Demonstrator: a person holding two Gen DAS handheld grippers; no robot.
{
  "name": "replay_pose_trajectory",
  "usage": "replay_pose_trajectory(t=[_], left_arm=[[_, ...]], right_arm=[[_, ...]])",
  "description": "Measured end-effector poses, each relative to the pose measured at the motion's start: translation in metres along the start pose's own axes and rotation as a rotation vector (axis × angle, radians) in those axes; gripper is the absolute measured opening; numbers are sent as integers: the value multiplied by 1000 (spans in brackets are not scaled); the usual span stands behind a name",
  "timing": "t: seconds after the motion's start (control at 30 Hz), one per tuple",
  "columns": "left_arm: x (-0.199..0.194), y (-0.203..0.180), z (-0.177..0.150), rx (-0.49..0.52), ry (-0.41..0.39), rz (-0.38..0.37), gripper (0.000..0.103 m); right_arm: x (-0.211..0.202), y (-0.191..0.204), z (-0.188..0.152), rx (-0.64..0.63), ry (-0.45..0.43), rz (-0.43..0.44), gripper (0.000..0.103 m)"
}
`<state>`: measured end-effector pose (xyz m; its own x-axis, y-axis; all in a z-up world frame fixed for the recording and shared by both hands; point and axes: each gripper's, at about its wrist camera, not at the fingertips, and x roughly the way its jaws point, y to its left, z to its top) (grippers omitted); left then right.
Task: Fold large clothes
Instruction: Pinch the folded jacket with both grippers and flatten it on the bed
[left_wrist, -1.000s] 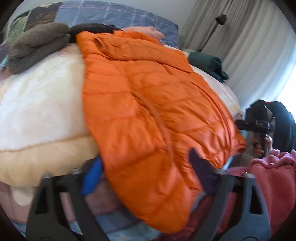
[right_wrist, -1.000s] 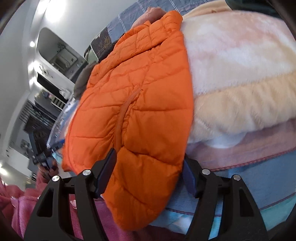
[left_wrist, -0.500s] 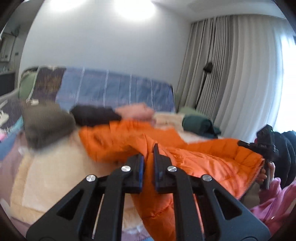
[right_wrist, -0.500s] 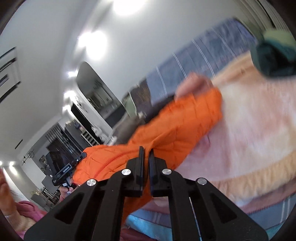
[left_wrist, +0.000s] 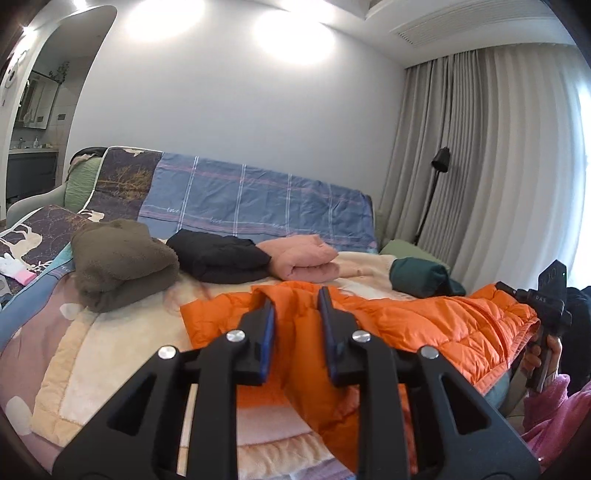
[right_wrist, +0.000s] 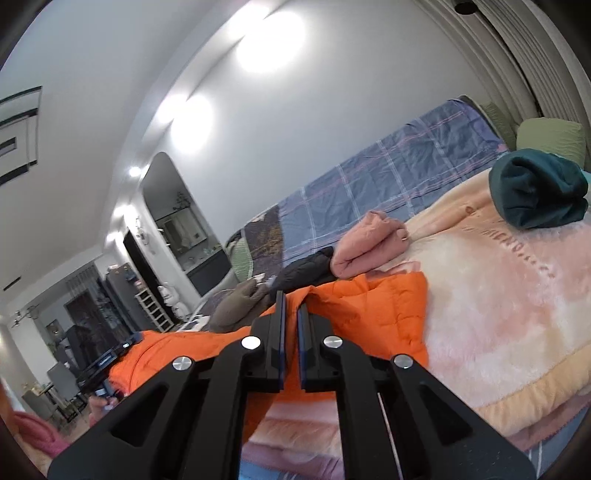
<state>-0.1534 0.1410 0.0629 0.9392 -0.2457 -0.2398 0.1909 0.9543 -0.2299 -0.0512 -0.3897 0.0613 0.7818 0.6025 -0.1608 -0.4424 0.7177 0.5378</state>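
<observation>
An orange quilted jacket (left_wrist: 424, 321) lies across a cream and pink fleece blanket (left_wrist: 110, 350), its near edge raised off the bed. My left gripper (left_wrist: 295, 295) has a fold of that edge between its blue pads. Its jaws are opening a little, and the fabric still fills the gap and hangs from it. In the right wrist view my right gripper (right_wrist: 291, 300) is shut on the orange jacket (right_wrist: 369, 306), with a thin strip of cloth pinched between the pads. A hand in a pink sleeve (left_wrist: 539, 354) holds the other gripper's handle at the jacket's right end.
Folded clothes line the back of the bed: an olive-brown fleece (left_wrist: 118, 262), a black garment (left_wrist: 218, 258), a pink one (left_wrist: 303, 258) and a dark green one (left_wrist: 421, 277). Behind them are a blue plaid cover (left_wrist: 258, 199), a floor lamp (left_wrist: 439, 162) and curtains.
Both grippers closed on the jacket's near edge and rose with it, tipping from looking down to nearly level. The left jaws now stand slightly wider than half a second ago.
</observation>
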Motion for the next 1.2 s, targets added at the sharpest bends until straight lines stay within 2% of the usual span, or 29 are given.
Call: replay_pose_trajectory(t=[0.37, 0.53, 0.67, 0.73, 0.8, 0.87, 0.93, 0.97, 1.0, 1.07, 1.1, 1.13, 1.2], left_arm=[[90, 26, 15, 3, 53, 100, 23], [138, 41, 5, 5, 117, 158, 23], [175, 58, -12, -1, 189, 198, 27], [193, 70, -23, -26, 227, 213, 30], [205, 81, -32, -56, 252, 230, 43], [212, 89, -40, -80, 259, 245, 50], [215, 93, -44, -94, 261, 246, 53], [214, 94, -45, -95, 258, 248, 57], [212, 95, -45, -91, 252, 264, 64], [206, 94, -42, -85, 237, 275, 68], [202, 93, -39, -83, 227, 278, 71], [193, 91, -35, -81, 206, 288, 73], [177, 85, -28, -67, 164, 297, 75]], right_arm=[[88, -28, 12, -33, 43, -123, 5], [121, -45, 6, -28, 81, -189, 5], [152, -66, -6, -24, 138, -267, 5], [162, -76, -12, -24, 156, -295, 5], [171, -84, -16, -16, 168, -312, 6], [179, -92, -22, -7, 189, -330, 7], [181, -97, -26, 3, 203, -337, 14], [181, -99, -26, 8, 203, -338, 17], [179, -99, -27, 14, 200, -337, 24], [166, -98, -22, 31, 163, -327, 37], [158, -96, -18, 37, 140, -319, 48], [150, -93, -14, 40, 114, -312, 52], [132, -83, -7, 19, 71, -294, 53]])
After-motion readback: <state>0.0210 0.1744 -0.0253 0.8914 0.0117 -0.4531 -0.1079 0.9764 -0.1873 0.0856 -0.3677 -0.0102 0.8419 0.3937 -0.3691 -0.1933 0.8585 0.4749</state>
